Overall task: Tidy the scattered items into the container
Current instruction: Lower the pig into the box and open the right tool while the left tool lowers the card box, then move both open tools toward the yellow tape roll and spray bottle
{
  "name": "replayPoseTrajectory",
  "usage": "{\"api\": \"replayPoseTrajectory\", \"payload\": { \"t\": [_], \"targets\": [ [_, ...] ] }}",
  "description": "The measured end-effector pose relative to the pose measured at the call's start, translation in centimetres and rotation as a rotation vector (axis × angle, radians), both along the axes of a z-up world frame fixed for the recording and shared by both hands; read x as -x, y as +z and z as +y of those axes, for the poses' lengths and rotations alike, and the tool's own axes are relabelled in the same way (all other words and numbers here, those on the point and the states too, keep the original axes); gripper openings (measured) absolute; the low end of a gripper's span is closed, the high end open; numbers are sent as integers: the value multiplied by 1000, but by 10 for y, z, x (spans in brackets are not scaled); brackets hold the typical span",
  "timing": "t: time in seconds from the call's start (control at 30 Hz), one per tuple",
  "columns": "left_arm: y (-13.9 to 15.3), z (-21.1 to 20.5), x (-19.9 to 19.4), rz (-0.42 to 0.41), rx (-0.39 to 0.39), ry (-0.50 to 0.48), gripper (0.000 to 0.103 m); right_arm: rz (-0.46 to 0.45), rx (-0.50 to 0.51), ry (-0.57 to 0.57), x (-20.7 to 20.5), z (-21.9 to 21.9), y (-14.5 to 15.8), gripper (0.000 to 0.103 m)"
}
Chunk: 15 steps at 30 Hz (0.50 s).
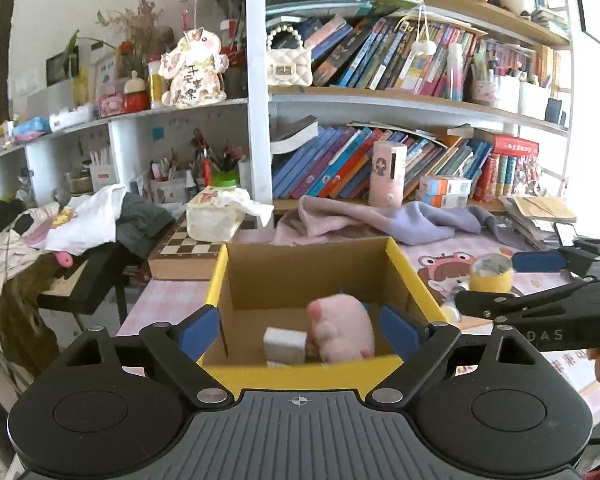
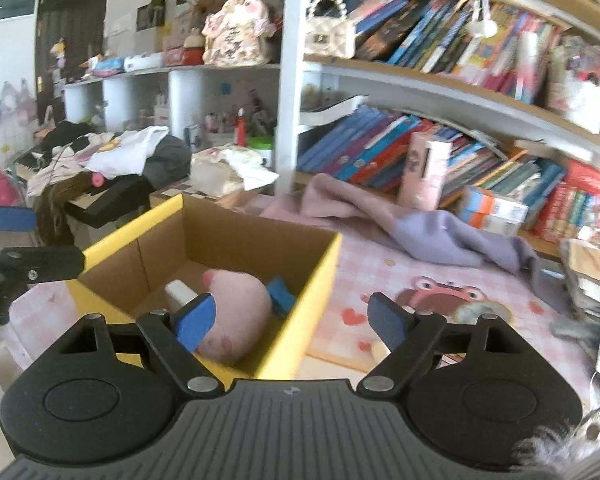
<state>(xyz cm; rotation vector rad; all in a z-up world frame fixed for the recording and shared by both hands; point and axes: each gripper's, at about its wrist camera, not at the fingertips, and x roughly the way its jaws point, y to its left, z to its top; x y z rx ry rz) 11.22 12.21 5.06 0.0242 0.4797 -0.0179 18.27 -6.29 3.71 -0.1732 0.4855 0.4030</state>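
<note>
A yellow-edged cardboard box (image 1: pixel 305 374) (image 2: pixel 324 258) stands on the pink desk mat. Inside it lie a pink plush toy (image 1: pixel 342 328) (image 2: pixel 236 308), a small white block (image 1: pixel 285 345) (image 2: pixel 179 293) and a blue item (image 2: pixel 282 295). My left gripper (image 1: pixel 298 326) hangs open above the box's near rim, nothing between its blue pads. My right gripper (image 2: pixel 294 322) is open too, over the box's right wall, holding nothing; in the left wrist view it shows at the right edge (image 1: pixel 500 280). A yellow tape roll (image 1: pixel 491 274) sits on the mat to the right of the box.
A pink and lilac cloth (image 1: pixel 380 216) (image 2: pixel 400 224) lies behind the box in front of bookshelves (image 1: pixel 380 160). A tissue pack (image 1: pixel 216 218) rests on a chessboard (image 1: pixel 188 248) at the left, beside a heap of clothes (image 1: pixel 80 220). A pink cylinder (image 1: pixel 388 172) stands on the shelf.
</note>
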Motion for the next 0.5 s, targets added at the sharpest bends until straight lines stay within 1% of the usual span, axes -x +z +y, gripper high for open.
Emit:
{"api": "replayPoseTrajectory", "payload": {
  "t": [0.07, 0.13, 0.23, 0.37, 0.5],
  "targets": [
    [-1, -5, 17, -10, 7, 7, 90, -30, 20, -36, 20, -8, -1, 85],
    [-4, -11, 34, -15, 9, 20, 90, -42, 37, -75, 40, -16, -4, 85],
    [-11, -20, 57, -6, 22, 29, 90, -21, 42, -116, 66, -27, -11, 85],
    [-23, -33, 80, 34, 52, 28, 93, -4, 51, -124, 96, -36, -16, 85],
    [-33, -49, 98, 72, 24, 11, 94, 21, 52, -131, 121, -45, -21, 87]
  ]
}}
